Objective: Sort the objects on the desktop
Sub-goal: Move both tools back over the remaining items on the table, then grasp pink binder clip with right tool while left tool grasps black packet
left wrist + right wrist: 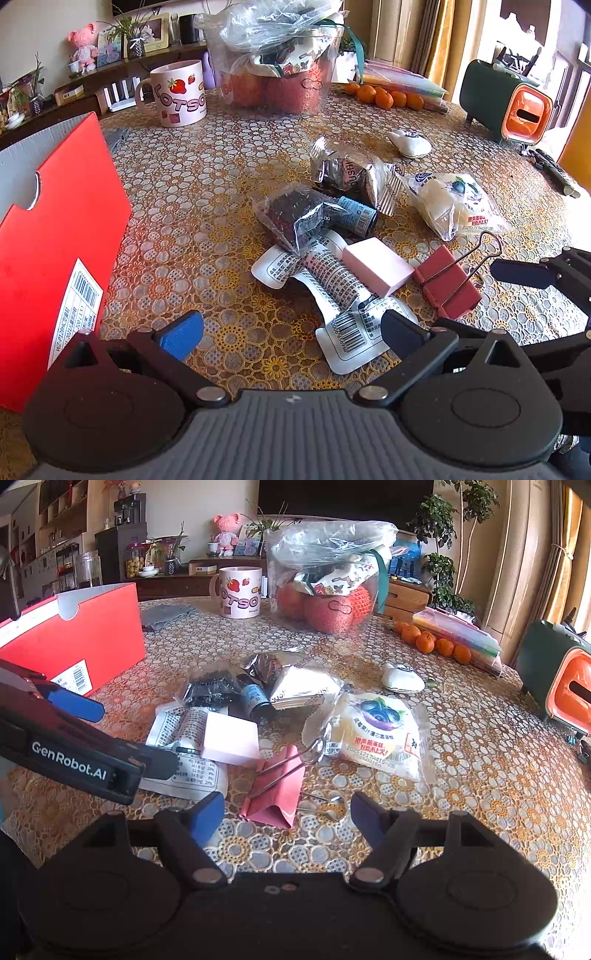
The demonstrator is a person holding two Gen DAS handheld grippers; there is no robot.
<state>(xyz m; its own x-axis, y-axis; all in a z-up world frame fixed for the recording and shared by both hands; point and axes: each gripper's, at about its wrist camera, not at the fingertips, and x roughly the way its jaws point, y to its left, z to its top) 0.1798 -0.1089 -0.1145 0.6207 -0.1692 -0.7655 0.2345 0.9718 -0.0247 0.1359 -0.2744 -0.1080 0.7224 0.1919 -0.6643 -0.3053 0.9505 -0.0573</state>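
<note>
Both tongs gape empty, right tongs (287,818) just before the pink binder clip (275,794)

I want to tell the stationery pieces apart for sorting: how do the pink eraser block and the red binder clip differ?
The eraser is a pale pink, plain solid block; the binder clip is darker red with wire handles. The eraser rests partly on a white printed packet; the clip lies on the tablecloth, handles folded over it. Both lie near each other, ungripped.
</note>
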